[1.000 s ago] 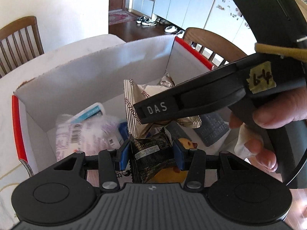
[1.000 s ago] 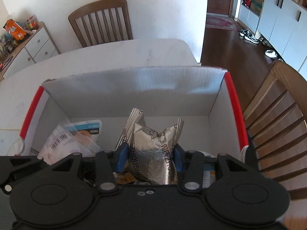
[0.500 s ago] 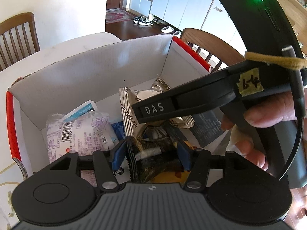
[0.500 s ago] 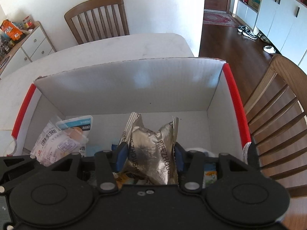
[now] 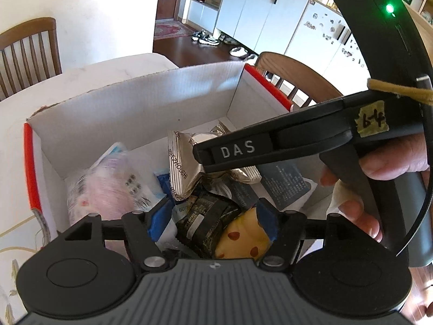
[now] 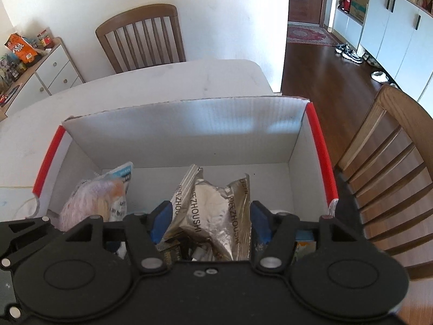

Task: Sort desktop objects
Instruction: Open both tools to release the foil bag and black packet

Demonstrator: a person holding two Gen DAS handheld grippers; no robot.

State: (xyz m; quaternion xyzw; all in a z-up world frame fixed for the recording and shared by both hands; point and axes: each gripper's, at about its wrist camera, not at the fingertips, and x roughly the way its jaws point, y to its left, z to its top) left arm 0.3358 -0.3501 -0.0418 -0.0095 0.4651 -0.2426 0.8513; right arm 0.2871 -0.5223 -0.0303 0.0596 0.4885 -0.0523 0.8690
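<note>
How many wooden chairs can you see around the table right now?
2. One chair stands at the table's far side by the wall; another chair sits right of the box. Others may be out of view.

You see a chair behind the table, a dresser left, shoes by cabinets.

A white cardboard box with red-edged side walls stands open on the counter. Inside, a crumpled silver foil packet stands upright near the middle. Beside it on the left a clear pinkish bag with a barcode leans against the side wall. In front of the silver packet lies a dark packet with a white label, touching a yellow packet with red spots. A dark blue-grey printed pouch lies flat to the right.
</note>
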